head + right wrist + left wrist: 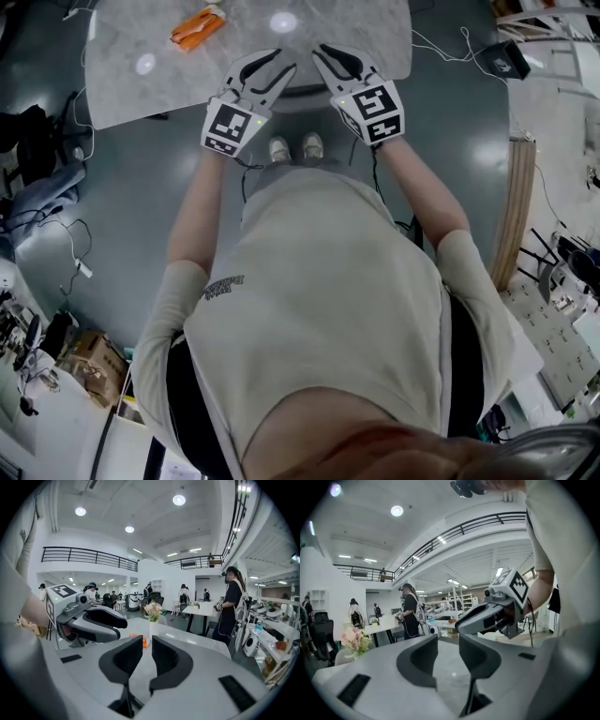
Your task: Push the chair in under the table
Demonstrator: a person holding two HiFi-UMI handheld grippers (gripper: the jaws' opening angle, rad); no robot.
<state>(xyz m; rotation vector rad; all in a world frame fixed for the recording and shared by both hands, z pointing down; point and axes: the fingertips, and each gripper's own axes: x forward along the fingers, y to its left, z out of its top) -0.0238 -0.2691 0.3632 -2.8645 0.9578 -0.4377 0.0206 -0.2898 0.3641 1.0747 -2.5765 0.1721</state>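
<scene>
Left tool (447, 640) approx half open, right tool (147, 641) only a narrow gap; both empty, touching nothing. Held side by side, arms fwd at counter (356, 37) edge. Chair (300, 91): dark sliver tucked under counter.

One table (187, 84), one orange object (198, 28), one flower vase (153, 616), two shoes (279, 148) (312, 145)

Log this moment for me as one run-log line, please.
left gripper: fingers apart, empty | right gripper: fingers narrowly apart, empty | both above near edge of table
</scene>
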